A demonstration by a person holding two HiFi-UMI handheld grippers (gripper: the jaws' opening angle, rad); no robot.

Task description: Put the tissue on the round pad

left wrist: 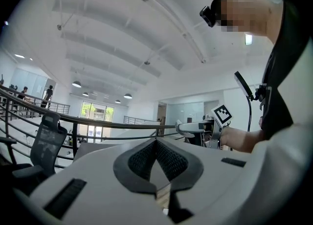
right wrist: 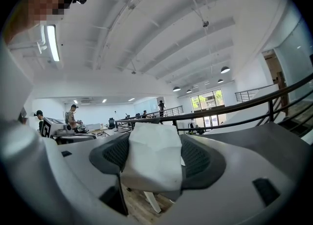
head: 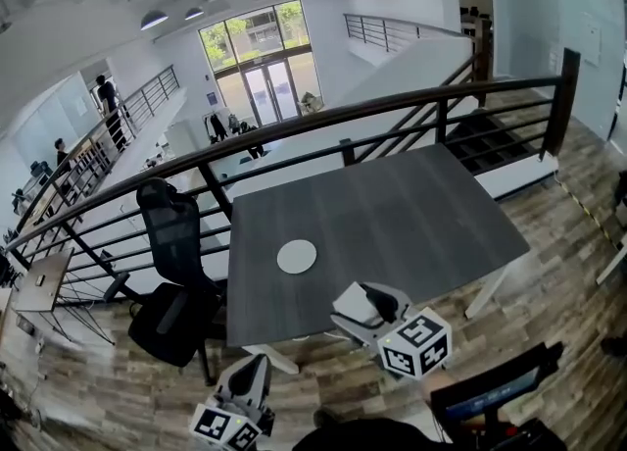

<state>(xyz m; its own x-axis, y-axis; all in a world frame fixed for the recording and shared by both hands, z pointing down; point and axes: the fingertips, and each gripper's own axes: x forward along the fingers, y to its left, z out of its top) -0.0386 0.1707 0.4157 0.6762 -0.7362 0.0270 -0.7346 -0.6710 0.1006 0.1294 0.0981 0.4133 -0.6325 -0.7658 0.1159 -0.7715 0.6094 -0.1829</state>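
**Mezzanine table: tissue held short of the pad**

Dark grey and rectangular, the table (head: 392,214) stood against a dark metal railing (head: 294,130), bare apart from a small round white pad (head: 296,256) near its front edge. The right gripper (head: 361,304) hung at that front edge with its jaws clamped on a crumpled white tissue (right wrist: 151,158), which bulged out past the jaw tips. The pad lay ahead of those tips and off to their left, well apart from them. The left gripper (left wrist: 156,143) hung lower and to the left of the right one, jaws together with nothing between them.

The main risk was probably the release. Something so light could cling to one textured jaw pad, or drift as the jaws parted, and land half off the disc. The right gripper view looked out level over the room and did not show the pad, so the jaws would have to tip downward first. Coming in too low might also nudge the thin pad across the smooth tabletop.
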